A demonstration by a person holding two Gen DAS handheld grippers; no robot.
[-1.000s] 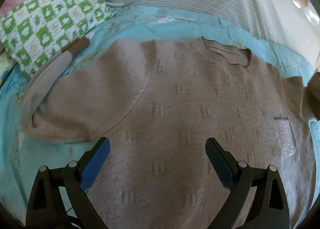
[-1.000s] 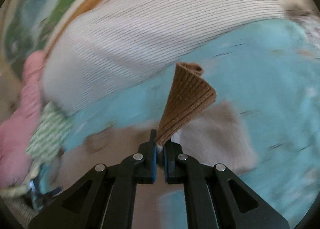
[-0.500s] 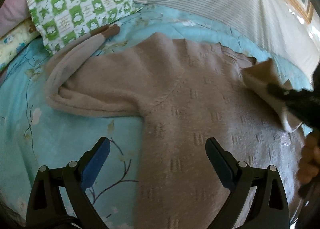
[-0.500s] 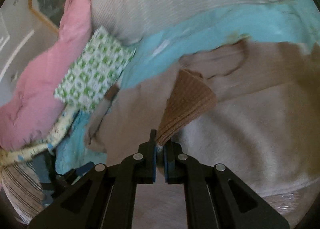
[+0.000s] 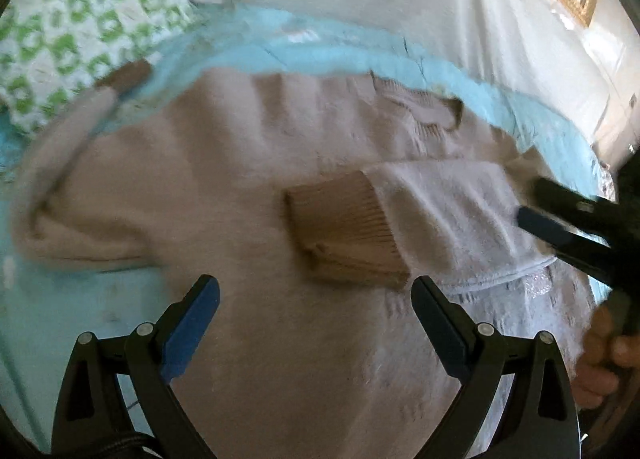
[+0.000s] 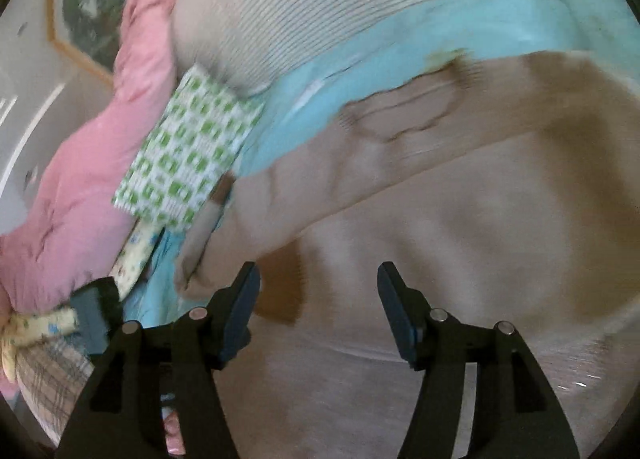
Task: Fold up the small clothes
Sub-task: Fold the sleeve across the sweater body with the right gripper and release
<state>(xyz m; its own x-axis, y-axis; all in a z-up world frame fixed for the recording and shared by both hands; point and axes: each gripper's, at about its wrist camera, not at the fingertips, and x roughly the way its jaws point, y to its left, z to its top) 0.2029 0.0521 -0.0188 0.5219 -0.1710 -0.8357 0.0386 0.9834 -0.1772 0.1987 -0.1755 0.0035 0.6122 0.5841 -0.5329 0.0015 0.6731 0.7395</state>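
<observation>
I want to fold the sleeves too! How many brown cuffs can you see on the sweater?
2: one cuff lies folded across the sweater's middle; the other cuff rests by the green checked pillow.

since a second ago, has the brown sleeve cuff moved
Yes. The brown cuff now lies folded across the sweater's chest, below the collar; the right claw has opened, released it.

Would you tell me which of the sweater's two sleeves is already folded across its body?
The sleeve near the right gripper, its brown cuff lying mid-chest. The other sleeve lies spread toward the green checked pillow.
</observation>
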